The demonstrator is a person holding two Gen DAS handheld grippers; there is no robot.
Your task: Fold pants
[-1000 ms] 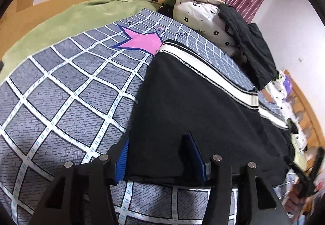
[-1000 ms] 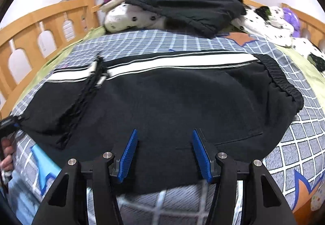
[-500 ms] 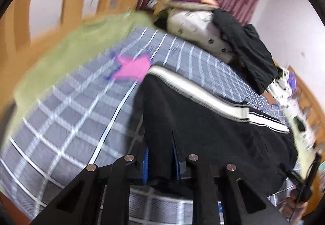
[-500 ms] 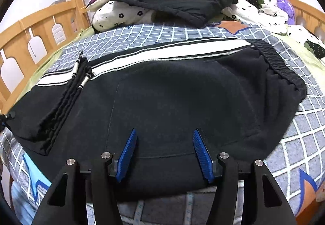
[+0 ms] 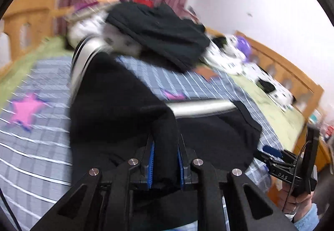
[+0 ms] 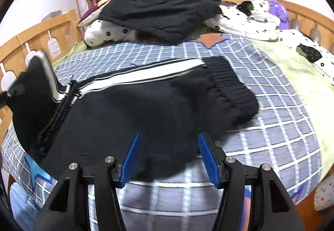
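Note:
Black pants (image 6: 146, 103) with a white side stripe (image 6: 158, 73) lie across the grey checked bedspread (image 6: 271, 126); the elastic waistband (image 6: 231, 84) is at the right. My left gripper (image 5: 165, 158) is shut on the leg end of the pants (image 5: 117, 101) and holds it lifted off the bed; the raised end shows at the left of the right wrist view (image 6: 35, 89). My right gripper (image 6: 168, 158) is open, its blue pads astride the near edge of the pants. It also shows in the left wrist view (image 5: 292, 166).
A pile of dark clothes (image 6: 158, 11) lies on spotted bedding (image 6: 240, 22) at the head of the bed. Wooden bed rails (image 6: 27, 38) run along both sides. A green sheet (image 6: 292, 68) shows at the right.
My left gripper shut on the leg end and lifted it up and over toward the waistband. The right gripper stayed open and shifted a little toward the bed's near edge.

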